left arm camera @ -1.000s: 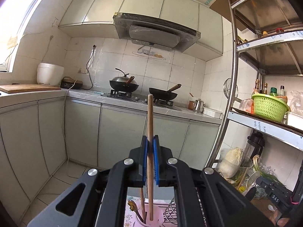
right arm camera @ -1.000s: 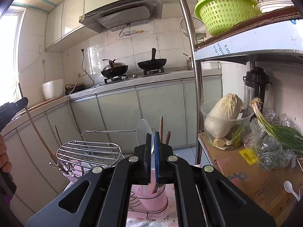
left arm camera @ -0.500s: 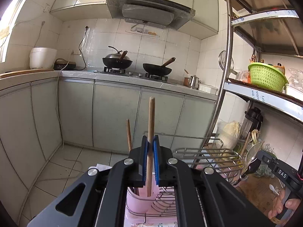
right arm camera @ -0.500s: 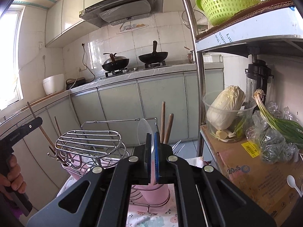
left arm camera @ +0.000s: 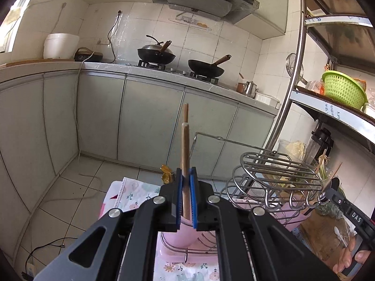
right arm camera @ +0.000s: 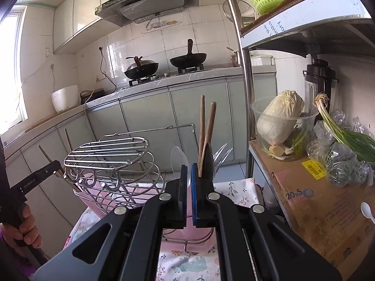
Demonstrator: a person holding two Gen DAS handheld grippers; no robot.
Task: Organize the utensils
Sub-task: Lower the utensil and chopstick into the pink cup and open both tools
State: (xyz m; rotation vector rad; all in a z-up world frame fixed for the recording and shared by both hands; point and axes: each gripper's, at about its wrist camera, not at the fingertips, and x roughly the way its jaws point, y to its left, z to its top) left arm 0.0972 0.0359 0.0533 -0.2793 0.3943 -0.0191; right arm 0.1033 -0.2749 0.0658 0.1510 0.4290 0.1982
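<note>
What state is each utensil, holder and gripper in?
Left gripper: shut on chopstick, upright.
Right gripper: shut on clear spoon.
Pink cup: upright in wire rack.
Two chopsticks: standing in the cup.

"DAS" on the right tool (left arm camera: 351, 213), "20" on cardboard box (right arm camera: 328, 201)

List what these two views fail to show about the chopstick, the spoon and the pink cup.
- Chopstick tip, left wrist view: hidden behind the left gripper, so whether it is inside the pink cup cannot be told.
- Spoon handle, right wrist view: hidden between the right gripper pads.
- Cup contents, both views: blocked by the gripper bodies.
- Rack base, right wrist view: cut off by the gripper.
</note>
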